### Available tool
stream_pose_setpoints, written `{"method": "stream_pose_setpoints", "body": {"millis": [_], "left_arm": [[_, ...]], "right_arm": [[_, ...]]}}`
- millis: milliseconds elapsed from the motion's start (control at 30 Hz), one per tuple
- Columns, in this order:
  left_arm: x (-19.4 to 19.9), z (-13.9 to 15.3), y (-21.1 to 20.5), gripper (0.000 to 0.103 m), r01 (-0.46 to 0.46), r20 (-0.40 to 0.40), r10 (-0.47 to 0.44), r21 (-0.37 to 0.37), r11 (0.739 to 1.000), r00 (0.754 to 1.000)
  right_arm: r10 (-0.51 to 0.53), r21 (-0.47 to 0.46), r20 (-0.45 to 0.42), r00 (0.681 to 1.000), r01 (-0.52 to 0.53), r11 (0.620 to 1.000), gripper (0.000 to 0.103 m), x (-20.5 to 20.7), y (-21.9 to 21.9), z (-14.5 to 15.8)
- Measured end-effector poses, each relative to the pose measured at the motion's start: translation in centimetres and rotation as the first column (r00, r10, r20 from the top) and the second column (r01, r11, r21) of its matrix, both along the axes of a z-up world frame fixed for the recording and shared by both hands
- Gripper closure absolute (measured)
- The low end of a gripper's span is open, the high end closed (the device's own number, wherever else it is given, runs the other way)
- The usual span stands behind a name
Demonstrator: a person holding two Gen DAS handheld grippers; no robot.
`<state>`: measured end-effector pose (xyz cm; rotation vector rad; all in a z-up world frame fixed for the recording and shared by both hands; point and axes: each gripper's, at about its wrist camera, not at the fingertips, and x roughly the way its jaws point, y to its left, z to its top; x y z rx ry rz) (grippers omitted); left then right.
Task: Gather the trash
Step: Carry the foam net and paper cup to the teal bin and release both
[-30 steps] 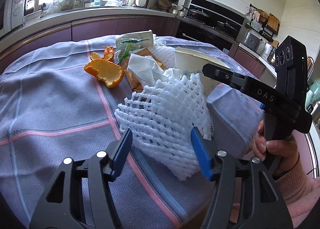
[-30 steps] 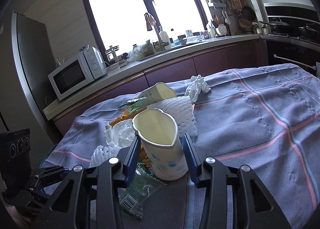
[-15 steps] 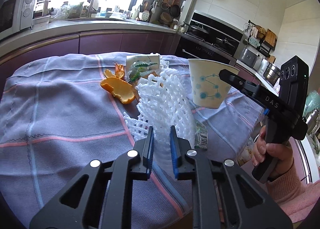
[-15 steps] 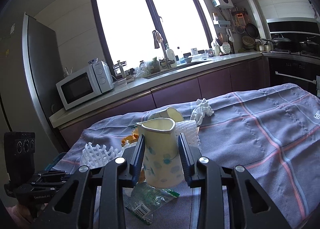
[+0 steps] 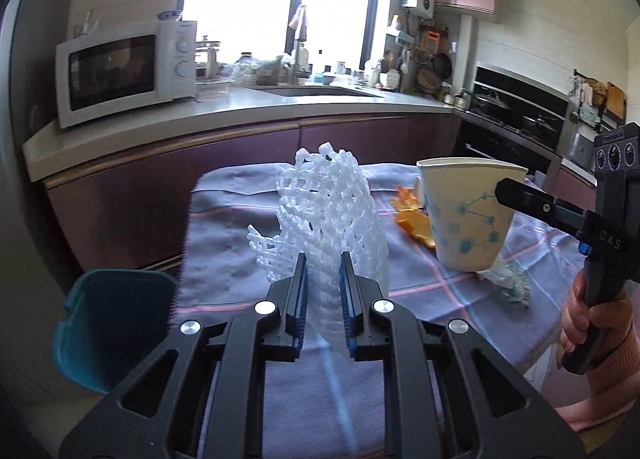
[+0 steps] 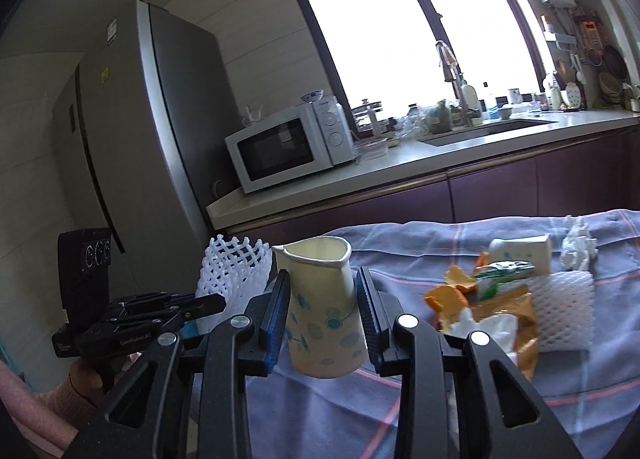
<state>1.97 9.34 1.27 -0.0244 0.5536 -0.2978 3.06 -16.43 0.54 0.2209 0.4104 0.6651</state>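
My left gripper (image 5: 323,263) is shut on a white foam fruit net (image 5: 332,215), which stands up from its pads above the table. My right gripper (image 6: 322,287) is shut on a squashed paper cup with blue dots (image 6: 320,311), lifted off the cloth; the same cup (image 5: 464,215) shows at the right of the left wrist view. On the checked tablecloth (image 6: 440,415) lie orange peel (image 6: 448,295), a white tissue (image 6: 484,327), a brown wrapper (image 6: 520,307), a second foam net (image 6: 560,311), another paper cup on its side (image 6: 520,251) and a crumpled tissue (image 6: 576,247).
A teal bin (image 5: 108,323) stands on the floor at the table's left edge. A clear plastic wrapper (image 5: 508,283) lies on the cloth under the lifted cup. Behind are a counter with a microwave (image 5: 120,71), a sink, a fridge (image 6: 140,131) and a stove.
The left gripper closed on the foam net and lifted it, swinging left so the teal bin comes into view. The right gripper raised the paper cup off the table and turned left too.
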Motion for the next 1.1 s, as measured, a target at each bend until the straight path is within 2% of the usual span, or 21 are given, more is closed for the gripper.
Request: {"method": "stream_pose_setpoints", "body": {"millis": [200,400,600,967,1100], "left_arm": [[1.4,-0.8,7.7,0.086,-0.179,-0.033,0.182,0.072,0.981,0.983],[3.7,-3.5,13.2,0.086,-0.265,-0.104,0.278,0.128,0.956,0.955],[6.0,-6.3,15.7,0.085,-0.289,-0.147,0.313,0.163,0.943,0.938],[10.1,-10.8,18.1,0.082,-0.286,-0.228,0.318,0.164,0.944,0.92],[10.7,-12.1,19.1,0.076,-0.289,-0.237,0.318,0.148,0.946,0.918]], "right_arm": [[0.183,0.004,-0.036,0.982,-0.183,0.983,0.071,2.9,7.8,0.1],[0.291,-0.001,-0.096,0.952,-0.293,0.956,0.071,6.2,13.4,-1.6],[0.341,-0.023,-0.143,0.929,-0.347,0.937,0.071,8.4,17.4,-3.2],[0.376,-0.1,-0.26,0.89,-0.412,0.906,0.071,12.4,25.0,-5.8],[0.378,-0.119,-0.3,0.876,-0.427,0.896,0.071,13.0,27.0,-6.6]]}}
